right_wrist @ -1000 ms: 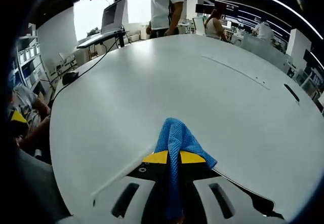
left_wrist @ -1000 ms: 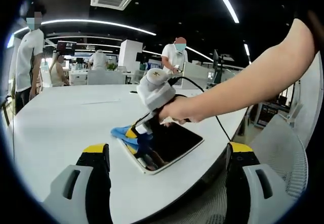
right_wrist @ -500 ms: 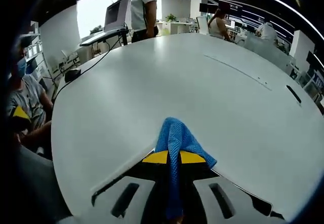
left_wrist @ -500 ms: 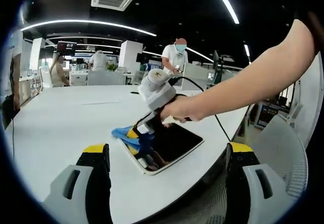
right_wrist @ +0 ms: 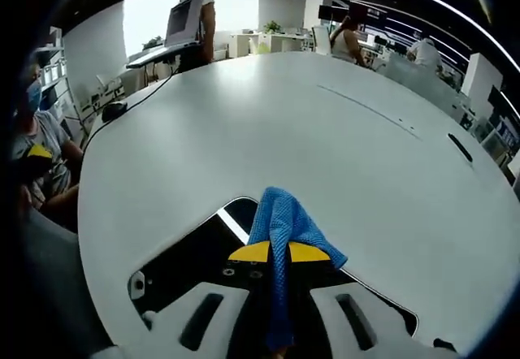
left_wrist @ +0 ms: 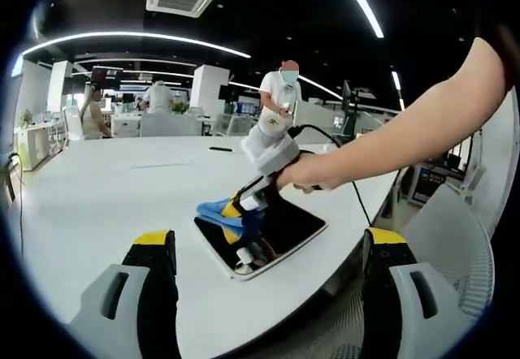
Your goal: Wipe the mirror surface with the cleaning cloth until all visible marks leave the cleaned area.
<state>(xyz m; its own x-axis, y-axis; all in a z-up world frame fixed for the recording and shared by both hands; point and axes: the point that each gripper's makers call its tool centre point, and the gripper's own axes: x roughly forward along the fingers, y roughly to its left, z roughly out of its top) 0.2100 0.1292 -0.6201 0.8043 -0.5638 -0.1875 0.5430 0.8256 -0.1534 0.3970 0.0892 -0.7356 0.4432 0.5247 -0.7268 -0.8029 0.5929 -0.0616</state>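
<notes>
A dark rectangular mirror (left_wrist: 290,222) in a white frame lies flat near the edge of the white table (left_wrist: 97,188). In the left gripper view a person's arm holds my right gripper (left_wrist: 244,215) down on the mirror, shut on a blue cleaning cloth (left_wrist: 216,209) that trails off its far-left edge. My left gripper (left_wrist: 270,239) hangs back above the table edge, jaws wide apart and holding nothing. The right gripper view has my right gripper (right_wrist: 279,253) pinching the blue cloth (right_wrist: 284,217) over the mirror (right_wrist: 191,266), whose near corner reaches just past the cloth.
The big white table (right_wrist: 325,123) stretches far ahead. A thin black object (right_wrist: 460,148) lies at its far right, a mouse with a cable (right_wrist: 114,109) at its left. A seated person (right_wrist: 41,144) is at the left edge, and others stand behind.
My right gripper has dragged the cloth along the mirror, rightward in the left gripper view. More dark glass now shows ahead and left of the jaws in the right gripper view.
</notes>
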